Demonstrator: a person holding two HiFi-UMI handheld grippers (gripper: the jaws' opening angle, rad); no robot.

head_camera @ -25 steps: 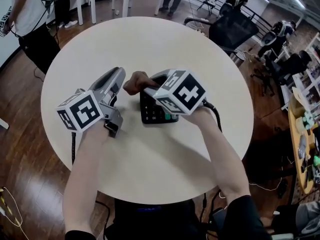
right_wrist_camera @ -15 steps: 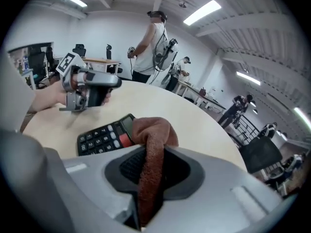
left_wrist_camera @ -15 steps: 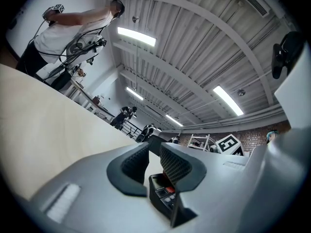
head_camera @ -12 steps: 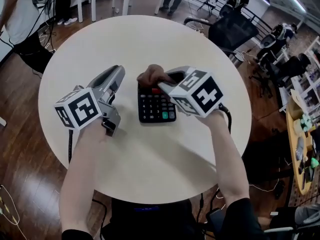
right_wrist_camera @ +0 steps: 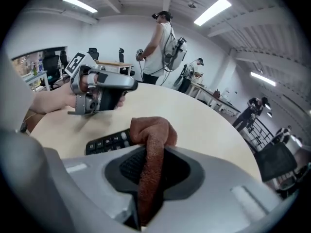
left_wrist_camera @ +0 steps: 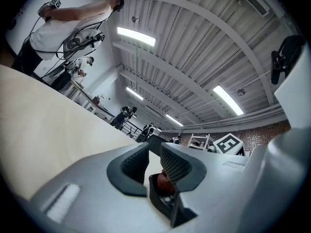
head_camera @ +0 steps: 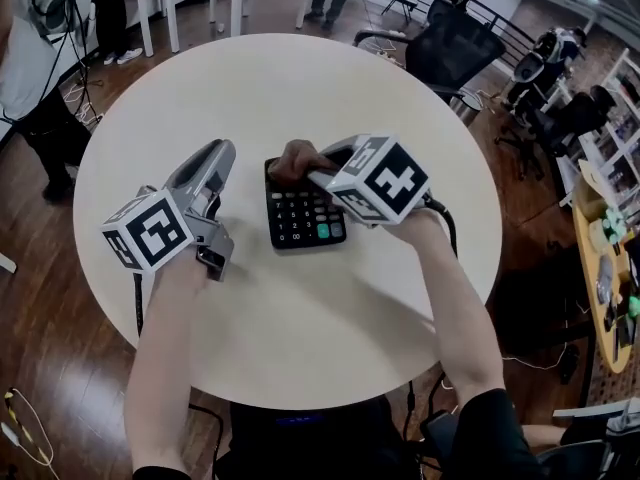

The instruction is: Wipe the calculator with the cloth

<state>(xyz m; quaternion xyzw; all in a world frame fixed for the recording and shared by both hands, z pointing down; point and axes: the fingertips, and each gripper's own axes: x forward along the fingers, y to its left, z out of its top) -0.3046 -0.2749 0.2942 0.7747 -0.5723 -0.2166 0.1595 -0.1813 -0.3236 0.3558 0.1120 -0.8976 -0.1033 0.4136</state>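
Note:
A black calculator [head_camera: 300, 223] lies near the middle of the round white table [head_camera: 250, 78]. My right gripper [head_camera: 318, 168] is shut on a brown cloth [head_camera: 293, 158], which rests bunched on the calculator's far end. In the right gripper view the cloth [right_wrist_camera: 153, 130] runs up between the jaws of the right gripper [right_wrist_camera: 153, 154], with calculator keys [right_wrist_camera: 107, 141] just beyond. My left gripper [head_camera: 222, 150] lies on the table left of the calculator, apart from it. In its own view the left gripper [left_wrist_camera: 154, 152] shows a narrow empty gap between the pads.
A person [head_camera: 40, 58] stands beyond the table's far left edge. Black office chairs [head_camera: 455, 43] stand past the far right edge. A shelf with small items [head_camera: 610, 258] is at the right. Bare tabletop lies in front of the calculator.
My right gripper has slid the cloth rightward along the calculator's far end, so more of the keys show. The left gripper has stayed where it was.

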